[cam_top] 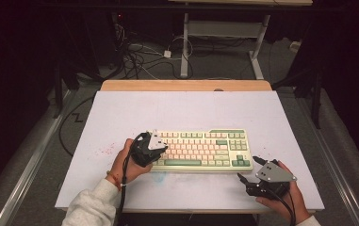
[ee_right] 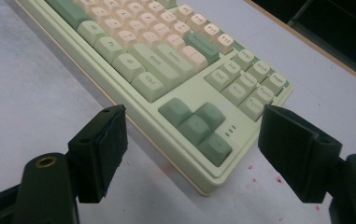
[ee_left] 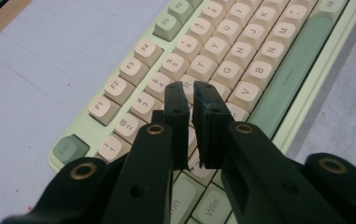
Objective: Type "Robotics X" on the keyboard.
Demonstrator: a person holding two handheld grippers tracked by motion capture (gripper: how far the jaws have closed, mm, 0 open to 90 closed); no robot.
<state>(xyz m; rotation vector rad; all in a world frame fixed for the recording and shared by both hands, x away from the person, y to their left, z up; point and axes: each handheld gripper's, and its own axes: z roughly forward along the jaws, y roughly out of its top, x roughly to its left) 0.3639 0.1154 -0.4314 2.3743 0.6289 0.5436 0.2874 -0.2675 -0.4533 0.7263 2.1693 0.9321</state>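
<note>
On the white desk [cam_top: 120,113] lies a green and cream keyboard [cam_top: 200,149], near the front edge. The left hand-held gripper [cam_top: 160,149] hovers over the keyboard's left end, its jaws drawn almost together with nothing between them. The right hand-held gripper [cam_top: 246,169] sits just beside the keyboard's right front corner, jaws spread wide and empty.

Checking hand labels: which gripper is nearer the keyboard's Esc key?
Left. The left gripper hangs over the keyboard's left-end keys, close to the Esc key. The right gripper sits off the keyboard's right front corner, jaws open.
</note>
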